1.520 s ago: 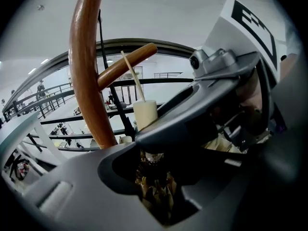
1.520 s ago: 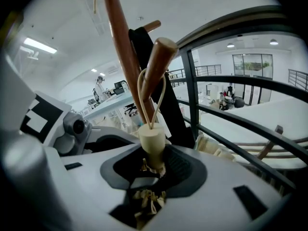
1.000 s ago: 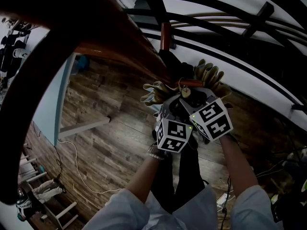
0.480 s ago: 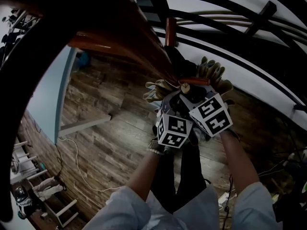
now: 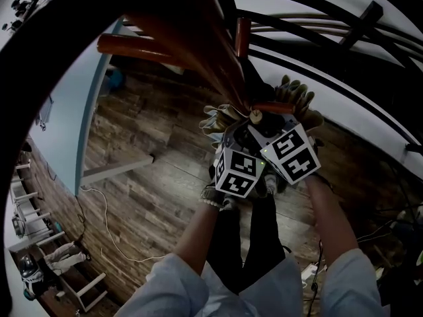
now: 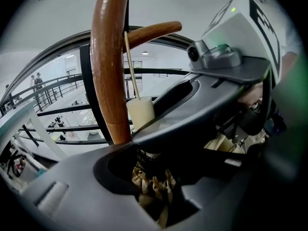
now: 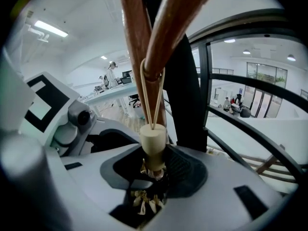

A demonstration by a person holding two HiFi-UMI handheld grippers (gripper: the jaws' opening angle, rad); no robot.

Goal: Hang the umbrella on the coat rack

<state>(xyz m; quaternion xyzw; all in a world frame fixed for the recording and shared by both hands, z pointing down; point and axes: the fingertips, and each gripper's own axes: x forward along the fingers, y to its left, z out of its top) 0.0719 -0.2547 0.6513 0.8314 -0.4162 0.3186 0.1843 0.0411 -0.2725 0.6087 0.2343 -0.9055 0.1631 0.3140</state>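
The folded beige umbrella (image 5: 221,116) is held upright against the brown wooden coat rack (image 5: 198,41). Its cream end knob (image 7: 153,139) stands just above the jaws. The thin cord loop (image 7: 154,93) from the knob runs up around a rack arm (image 7: 179,18). My left gripper (image 6: 154,179) is shut on the umbrella's gathered fabric (image 6: 153,192), with the rack's pole (image 6: 109,61) right behind it. Pressed against it from the right, my right gripper (image 7: 149,182) is shut on the same bunched top, just under the knob. In the head view both marker cubes (image 5: 238,174) sit side by side below a rack peg (image 5: 272,107).
Black curved railings (image 5: 317,18) run behind the rack. Wood plank floor (image 5: 145,177) lies far below, with a white cable (image 5: 106,223) and a pale blue panel (image 5: 69,131) at the left. Small figures stand in the distant hall (image 7: 111,71).
The head view has tilted, so the rack's arms sit differently in the picture. Both grippers stay clamped together on the umbrella by the peg, hardly moved.
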